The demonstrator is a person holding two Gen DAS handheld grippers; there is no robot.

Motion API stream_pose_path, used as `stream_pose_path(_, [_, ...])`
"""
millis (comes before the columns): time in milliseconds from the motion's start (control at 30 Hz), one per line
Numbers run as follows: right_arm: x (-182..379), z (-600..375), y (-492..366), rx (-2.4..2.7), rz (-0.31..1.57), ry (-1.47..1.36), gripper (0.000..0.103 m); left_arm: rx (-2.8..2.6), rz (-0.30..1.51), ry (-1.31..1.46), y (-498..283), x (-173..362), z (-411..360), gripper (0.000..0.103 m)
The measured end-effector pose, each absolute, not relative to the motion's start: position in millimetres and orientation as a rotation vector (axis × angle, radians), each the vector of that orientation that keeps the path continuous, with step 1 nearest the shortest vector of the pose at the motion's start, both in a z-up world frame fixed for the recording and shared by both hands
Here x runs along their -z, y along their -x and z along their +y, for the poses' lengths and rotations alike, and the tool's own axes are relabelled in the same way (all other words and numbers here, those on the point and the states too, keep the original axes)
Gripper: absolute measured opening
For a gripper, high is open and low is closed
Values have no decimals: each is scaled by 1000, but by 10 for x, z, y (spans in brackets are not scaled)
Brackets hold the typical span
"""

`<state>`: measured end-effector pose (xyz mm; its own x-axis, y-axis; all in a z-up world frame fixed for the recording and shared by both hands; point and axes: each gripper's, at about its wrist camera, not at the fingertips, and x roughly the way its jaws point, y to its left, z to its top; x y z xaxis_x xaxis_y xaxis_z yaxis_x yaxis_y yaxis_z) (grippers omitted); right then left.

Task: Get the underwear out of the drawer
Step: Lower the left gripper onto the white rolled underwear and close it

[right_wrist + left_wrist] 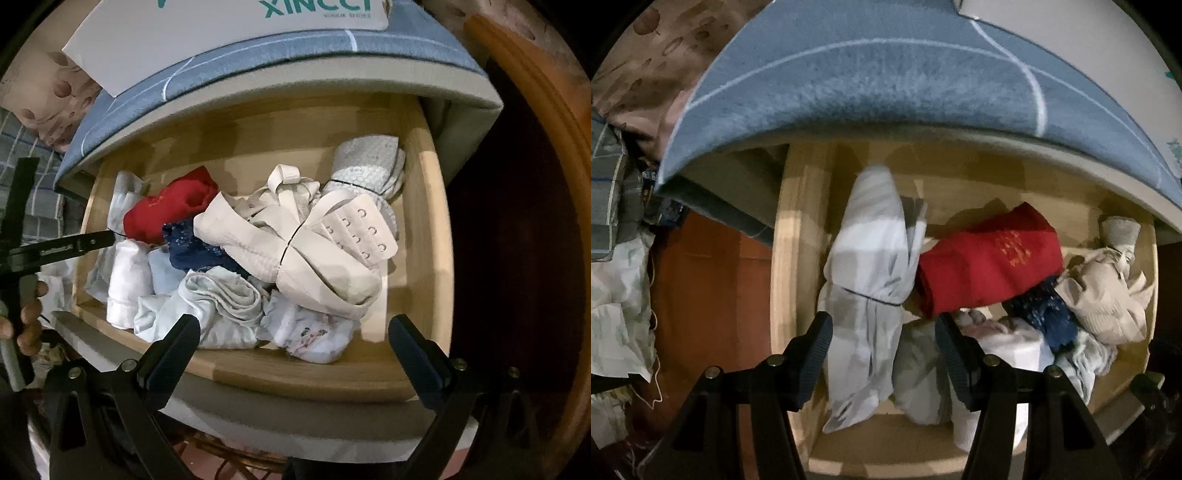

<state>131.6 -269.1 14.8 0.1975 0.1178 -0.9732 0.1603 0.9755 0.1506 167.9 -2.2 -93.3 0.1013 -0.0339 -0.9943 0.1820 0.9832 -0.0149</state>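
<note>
Left gripper [882,350] over the pale roll [868,273]

I keep its jaws wide, astride the roll at the drawer's [786,258] left end, ready to pinch. The right gripper [293,354] hangs open and empty above the front edge, clear of the pile.

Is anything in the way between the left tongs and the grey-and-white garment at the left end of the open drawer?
Nothing visible. The left tongs point down into the open drawer, jaws apart on either side of the grey-and-white garment, which lies on top, uncovered. The red garment only borders its right side.
</note>
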Motion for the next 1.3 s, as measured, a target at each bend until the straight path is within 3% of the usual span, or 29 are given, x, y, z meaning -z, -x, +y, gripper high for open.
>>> stream_pose_path(567, [-96, -2686, -1307, -18, 1375, -275, 101, 134, 1505, -202, -1819, 1226, -157, 59])
stream_pose_path(800, [-113, -2667, -1307, -23, 1367, -274, 101, 123, 1524, -227, -1847, 1286, -302, 69])
stream_pose_path(1100, [-107, -2708, -1301, -30, 1367, -307, 101, 190, 1527, -153, -1811, 1253, -298, 68])
stream_pose_path(1300, [-122, -2696, -1295, -25, 1361, -303, 101, 198, 1543, -232, -1771, 1256, -327, 61])
